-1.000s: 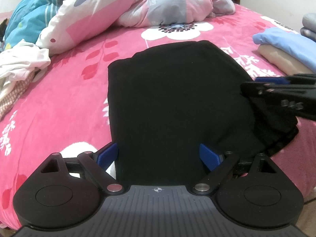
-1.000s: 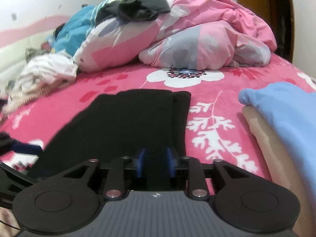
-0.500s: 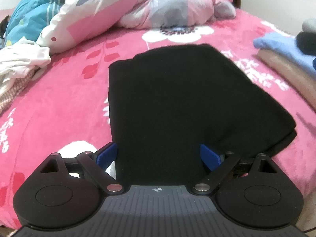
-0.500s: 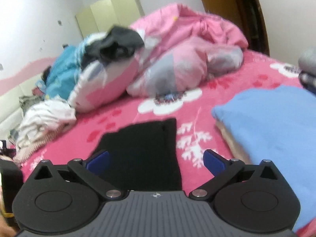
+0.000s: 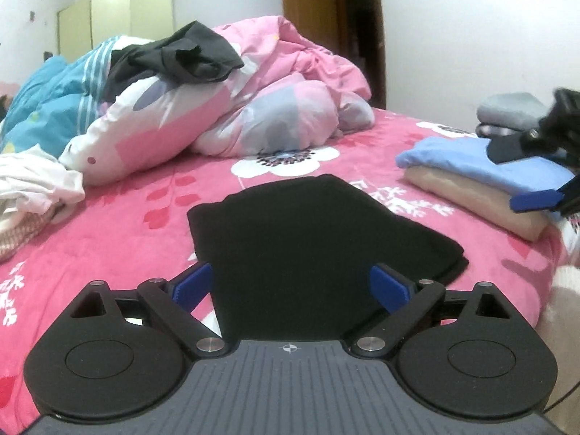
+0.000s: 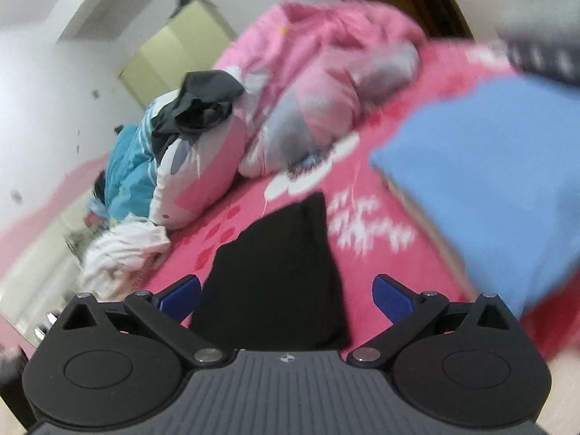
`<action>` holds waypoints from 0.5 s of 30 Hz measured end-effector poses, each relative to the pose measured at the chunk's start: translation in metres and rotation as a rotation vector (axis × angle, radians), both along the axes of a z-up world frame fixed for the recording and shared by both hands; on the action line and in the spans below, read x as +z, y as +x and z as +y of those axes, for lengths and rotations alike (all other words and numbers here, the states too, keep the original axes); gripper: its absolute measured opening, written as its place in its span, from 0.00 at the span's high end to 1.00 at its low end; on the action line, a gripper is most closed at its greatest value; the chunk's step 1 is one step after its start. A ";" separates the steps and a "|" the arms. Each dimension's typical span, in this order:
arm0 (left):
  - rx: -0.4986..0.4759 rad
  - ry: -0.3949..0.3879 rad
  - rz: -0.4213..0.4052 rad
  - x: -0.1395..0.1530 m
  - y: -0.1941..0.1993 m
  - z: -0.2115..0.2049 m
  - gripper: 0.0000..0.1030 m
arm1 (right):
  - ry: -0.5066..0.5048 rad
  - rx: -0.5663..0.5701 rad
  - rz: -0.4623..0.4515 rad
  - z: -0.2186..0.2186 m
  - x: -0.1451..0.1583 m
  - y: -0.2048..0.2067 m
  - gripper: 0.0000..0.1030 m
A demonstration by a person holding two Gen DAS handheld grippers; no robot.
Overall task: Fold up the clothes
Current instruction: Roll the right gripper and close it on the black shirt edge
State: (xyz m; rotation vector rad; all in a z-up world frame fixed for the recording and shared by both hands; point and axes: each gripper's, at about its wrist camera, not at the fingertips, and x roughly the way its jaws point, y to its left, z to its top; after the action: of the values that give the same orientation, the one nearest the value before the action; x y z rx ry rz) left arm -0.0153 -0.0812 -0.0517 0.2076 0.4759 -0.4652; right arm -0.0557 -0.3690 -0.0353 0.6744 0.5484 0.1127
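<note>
Now folded black garment (image 5: 308, 232) lies flat at frame centre on pink bed (image 5: 119, 239), left tool (image 5: 293, 284) gaping empty, right tool (image 6: 286, 291) released, lifted, tilted, spread wide.

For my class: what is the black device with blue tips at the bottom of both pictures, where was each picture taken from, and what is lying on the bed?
Each picture comes from a camera mounted on a hand-held grasping device, looking along its two blue fingers. The left tool and the right tool are both open and hold nothing. A folded black garment lies flat on the pink floral bedspread. To the right is a stack of folded clothes, with a light blue garment over a beige one. Behind are a rumpled pink quilt and unfolded white clothes.
</note>
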 end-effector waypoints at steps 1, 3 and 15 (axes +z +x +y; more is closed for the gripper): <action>-0.004 0.003 0.000 -0.003 0.000 0.000 0.15 | 0.037 -0.003 0.009 -0.002 -0.004 0.002 0.04; -0.008 -0.001 0.012 -0.007 0.000 0.003 0.21 | 0.070 -0.014 0.026 -0.004 -0.009 0.007 0.17; -0.146 0.074 -0.032 -0.028 -0.005 -0.011 0.46 | 0.340 -0.025 0.210 -0.010 -0.048 0.023 0.60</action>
State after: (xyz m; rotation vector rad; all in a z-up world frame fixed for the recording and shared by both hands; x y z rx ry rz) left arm -0.0207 -0.0926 -0.0796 0.3220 0.4485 -0.5861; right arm -0.0323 -0.3795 -0.0832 1.0321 0.7308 0.1135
